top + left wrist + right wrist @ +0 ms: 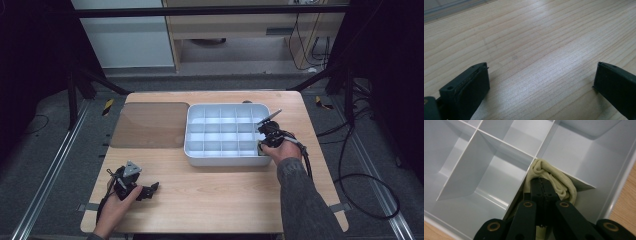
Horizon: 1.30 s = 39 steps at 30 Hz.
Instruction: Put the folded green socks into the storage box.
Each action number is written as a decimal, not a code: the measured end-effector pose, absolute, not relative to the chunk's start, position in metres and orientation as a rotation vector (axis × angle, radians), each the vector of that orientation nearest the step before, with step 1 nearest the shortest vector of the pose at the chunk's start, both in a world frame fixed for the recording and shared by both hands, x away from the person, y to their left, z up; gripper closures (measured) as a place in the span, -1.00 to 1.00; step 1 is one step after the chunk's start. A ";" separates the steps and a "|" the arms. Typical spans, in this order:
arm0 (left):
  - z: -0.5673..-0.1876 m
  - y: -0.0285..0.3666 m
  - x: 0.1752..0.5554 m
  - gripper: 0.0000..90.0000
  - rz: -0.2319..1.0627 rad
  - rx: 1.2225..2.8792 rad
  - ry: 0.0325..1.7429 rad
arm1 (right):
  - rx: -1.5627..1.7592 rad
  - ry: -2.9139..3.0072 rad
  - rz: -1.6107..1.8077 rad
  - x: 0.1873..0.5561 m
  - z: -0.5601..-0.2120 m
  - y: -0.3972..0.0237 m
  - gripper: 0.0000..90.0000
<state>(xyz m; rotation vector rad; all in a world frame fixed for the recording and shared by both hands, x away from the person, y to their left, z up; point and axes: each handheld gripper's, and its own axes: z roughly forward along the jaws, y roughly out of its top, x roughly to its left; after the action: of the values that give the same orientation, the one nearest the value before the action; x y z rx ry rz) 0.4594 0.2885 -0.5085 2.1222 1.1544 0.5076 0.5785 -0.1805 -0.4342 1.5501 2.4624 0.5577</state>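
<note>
right claw [543,185] buried in cloth [556,180], compartment floor hidden

Light wooden table [215,200] sitting at centre, grain running across. Grey carpeted floor [45,165] spreading around it. Metal rails [50,170] running along floor at 9 and 3 o'clock. Black frame struts [95,80] slanting down at 10 and 2 o'clock. Pale wooden cabinet [240,30] standing at 12 o'clock, white panel [122,35] beside it at 11. Black cables [360,180] looping on floor at 4 o'clock. Dark curtains [30,60] hanging at both sides. Soft overhead light falling evenly.
</note>
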 end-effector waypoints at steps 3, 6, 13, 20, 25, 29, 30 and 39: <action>-0.509 0.288 0.459 -1.00 0.508 2.122 1.154 | 1.555 2.466 0.553 0.579 -0.435 -0.181 1.00; -0.509 0.288 0.459 -1.00 0.508 2.122 1.154 | 1.554 2.474 0.549 0.579 -0.438 -0.180 1.00; -0.509 0.288 0.459 -1.00 0.505 2.118 1.152 | 1.559 2.483 0.548 0.579 -0.438 -0.180 1.00; -0.509 0.288 0.459 -1.00 0.505 2.119 1.152 | 1.556 2.482 0.562 0.577 -0.437 -0.180 1.00; -0.509 0.288 0.459 -1.00 0.505 2.118 1.153 | 1.564 2.486 0.569 0.576 -0.437 -0.180 1.00; -0.509 0.288 0.459 -1.00 0.505 2.119 1.152 | 1.566 2.493 0.574 0.575 -0.436 -0.180 0.99; -0.509 0.288 0.459 -1.00 0.505 2.119 1.152 | 1.567 2.490 0.578 0.575 -0.436 -0.181 0.98; -0.509 0.287 0.459 -1.00 0.506 2.118 1.154 | 1.540 2.434 0.634 0.569 -0.423 -0.185 0.98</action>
<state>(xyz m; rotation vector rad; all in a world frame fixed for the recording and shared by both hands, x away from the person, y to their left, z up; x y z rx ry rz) 0.4590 0.2875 -0.5088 2.1182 1.1541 0.5055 0.5689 -0.1848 -0.4232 1.5401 2.4340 0.6335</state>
